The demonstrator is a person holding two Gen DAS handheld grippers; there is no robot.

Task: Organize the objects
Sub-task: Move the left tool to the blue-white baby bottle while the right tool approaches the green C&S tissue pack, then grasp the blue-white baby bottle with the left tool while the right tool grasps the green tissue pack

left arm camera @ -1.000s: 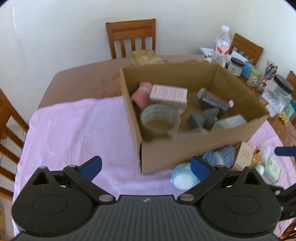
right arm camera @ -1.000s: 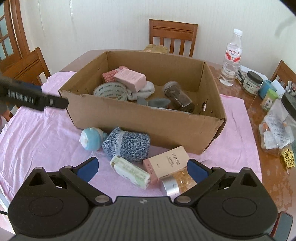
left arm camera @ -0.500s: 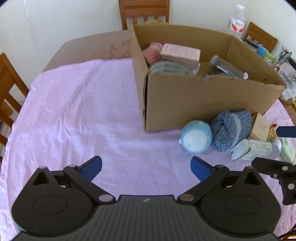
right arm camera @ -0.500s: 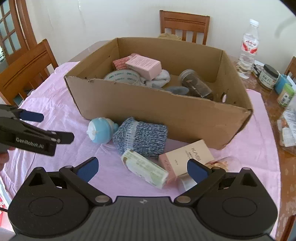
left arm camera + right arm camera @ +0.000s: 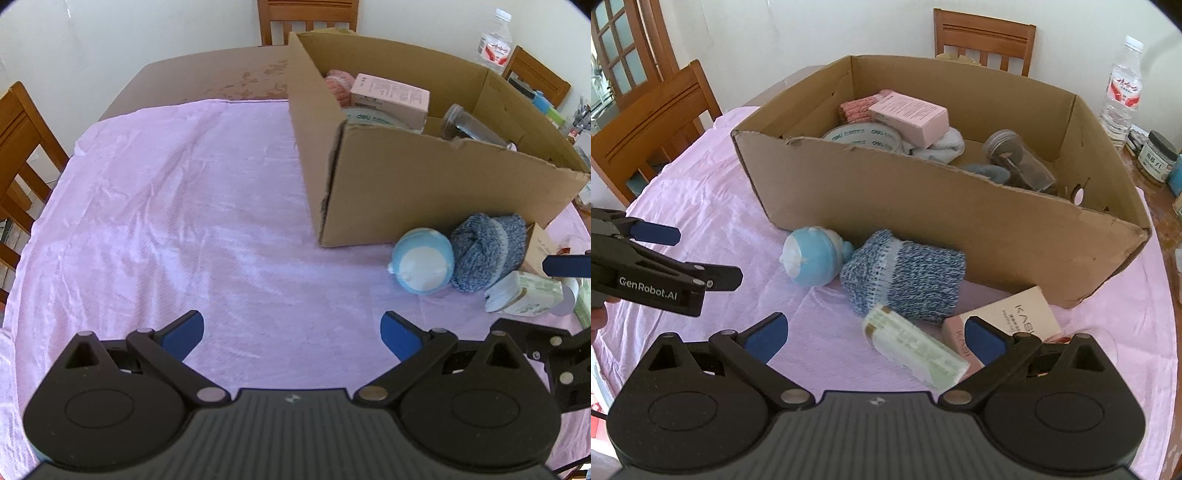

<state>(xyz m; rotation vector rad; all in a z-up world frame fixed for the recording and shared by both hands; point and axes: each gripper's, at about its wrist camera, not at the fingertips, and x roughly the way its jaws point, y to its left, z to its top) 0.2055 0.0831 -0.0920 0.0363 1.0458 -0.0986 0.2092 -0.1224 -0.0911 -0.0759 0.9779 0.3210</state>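
- Left tool (image 5: pixel 291 332): jaws wide apart, empty, over bare pink cloth (image 5: pixel 184 206) on the worktop.
- Right tool (image 5: pixel 875 338): jaws wide apart, empty, just above the green pack (image 5: pixel 916 350).
- Box (image 5: pixel 923 206) holds tape (image 5: pixel 862 137), pink carton (image 5: pixel 910 116), jar (image 5: pixel 1015 158).
- In front of the box on the cloth: blue ball (image 5: pixel 812 260) touching knit sock (image 5: pixel 905 277); green pack and beige carton (image 5: pixel 1008 325) beside them.
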